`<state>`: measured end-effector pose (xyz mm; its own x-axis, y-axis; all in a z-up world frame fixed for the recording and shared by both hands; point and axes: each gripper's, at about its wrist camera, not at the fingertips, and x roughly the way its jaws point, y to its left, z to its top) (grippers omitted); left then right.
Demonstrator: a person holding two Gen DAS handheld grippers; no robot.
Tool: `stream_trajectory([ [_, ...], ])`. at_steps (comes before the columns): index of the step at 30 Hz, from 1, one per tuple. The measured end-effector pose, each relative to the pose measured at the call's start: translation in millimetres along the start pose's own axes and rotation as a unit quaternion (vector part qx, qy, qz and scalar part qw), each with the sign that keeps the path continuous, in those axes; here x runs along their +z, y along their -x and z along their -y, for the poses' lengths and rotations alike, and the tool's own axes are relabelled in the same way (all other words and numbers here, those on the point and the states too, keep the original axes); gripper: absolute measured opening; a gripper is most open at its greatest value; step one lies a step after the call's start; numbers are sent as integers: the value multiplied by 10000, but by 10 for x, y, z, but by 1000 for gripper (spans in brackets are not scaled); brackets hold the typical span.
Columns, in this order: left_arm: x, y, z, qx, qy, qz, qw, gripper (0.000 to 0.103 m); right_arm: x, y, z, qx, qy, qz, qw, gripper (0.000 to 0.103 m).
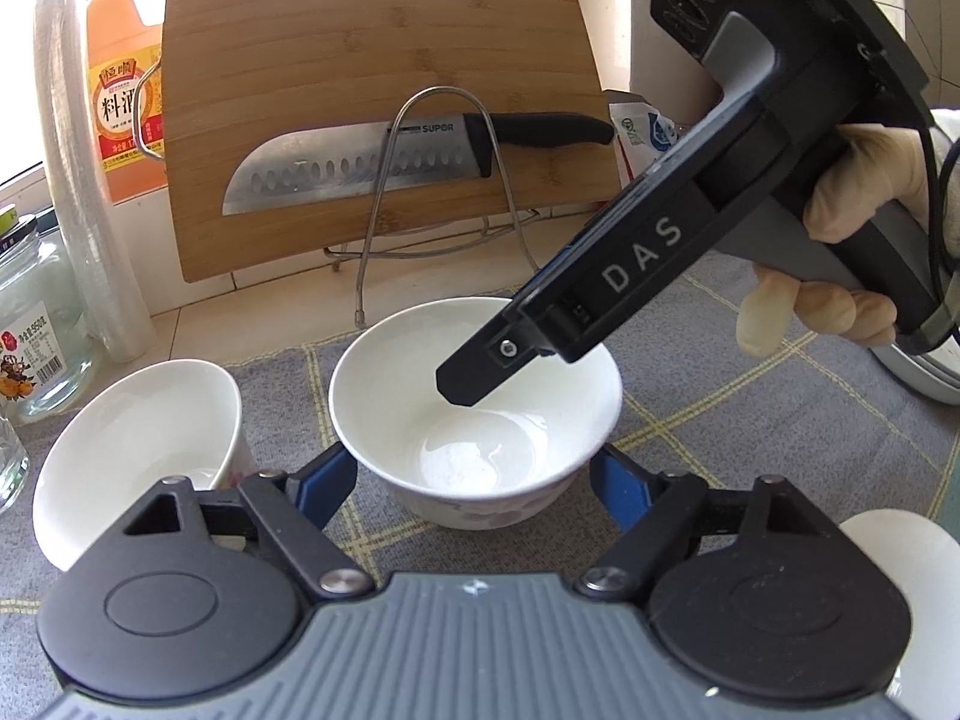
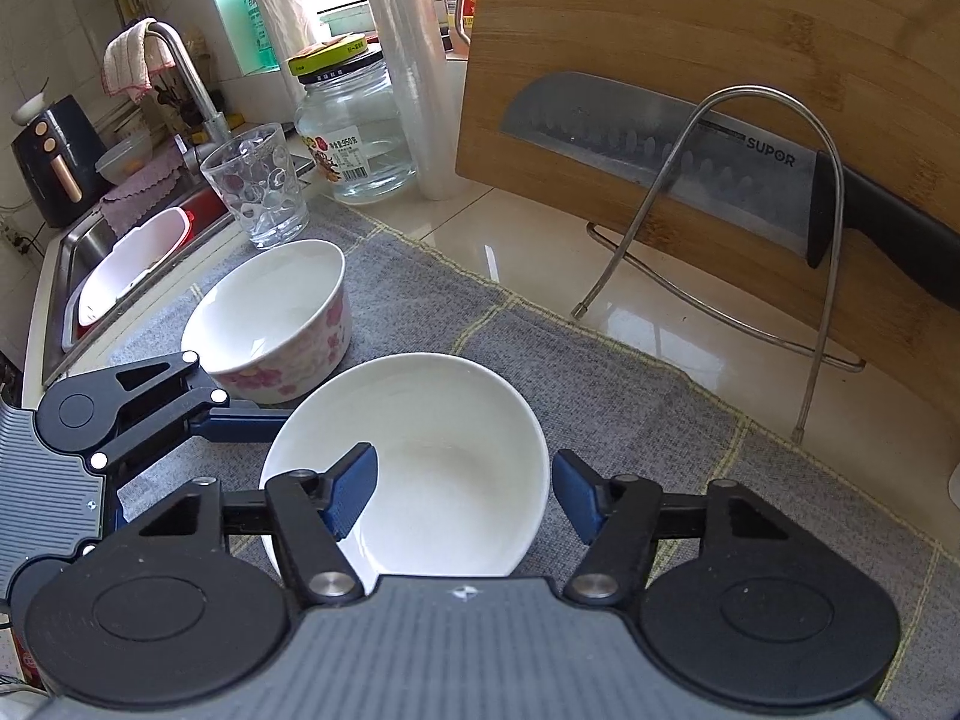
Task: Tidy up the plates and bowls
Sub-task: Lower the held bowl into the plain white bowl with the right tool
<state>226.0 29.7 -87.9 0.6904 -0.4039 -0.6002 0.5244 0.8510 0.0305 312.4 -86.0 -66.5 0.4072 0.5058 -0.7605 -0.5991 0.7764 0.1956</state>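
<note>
1. Centre stage: a white bowl (image 1: 474, 414) sits upright on the grey checked mat (image 1: 750, 396), mouth facing straight up. It is round, so no long axis to call.
2. The left gripper (image 1: 474, 486) is spread wide, its blue pads (image 1: 327, 483) flanking the near side of that bowl at its lower wall. I cannot tell whether either pad touches.
3. The right gripper (image 2: 465, 495) comes in from above, open too: one blue fingertip (image 2: 354, 489) hangs over the bowl's interior, the other is outside the rim on the far side. So the rim (image 2: 534, 420) lies between the two fingers, not pinched.
4. From the left wrist view, the right tool slants down from upper right, held by a gloved hand (image 1: 840, 252), its black tip over the bowl's hollow.
5. A second bowl with pink flowers (image 2: 276, 324) stands upright on the mat just beside the first, toward the sink (image 2: 90, 264). Their rims are close; contact unclear.
6. Behind the mat: a bamboo cutting board (image 1: 384, 108) leans upright with a SUPOR knife (image 1: 396, 162) lying across it, blade pointing left, handle right, behind a wire rack (image 1: 438, 192).
7. A drinking glass (image 2: 258, 186) and a glass jar (image 2: 354, 138) stand beyond the floral bowl.
</note>
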Motion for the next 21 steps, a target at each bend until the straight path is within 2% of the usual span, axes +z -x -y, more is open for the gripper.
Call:
stream_trajectory([
  [12, 19, -1, 4, -45, -60, -1, 10000, 84, -8, 4, 19, 88, -184, -31, 9998, 68],
  [21, 80, 158, 85, -82, -199, 23, 9998, 84, -52, 204, -48, 145, -278, 17, 9995, 68],
])
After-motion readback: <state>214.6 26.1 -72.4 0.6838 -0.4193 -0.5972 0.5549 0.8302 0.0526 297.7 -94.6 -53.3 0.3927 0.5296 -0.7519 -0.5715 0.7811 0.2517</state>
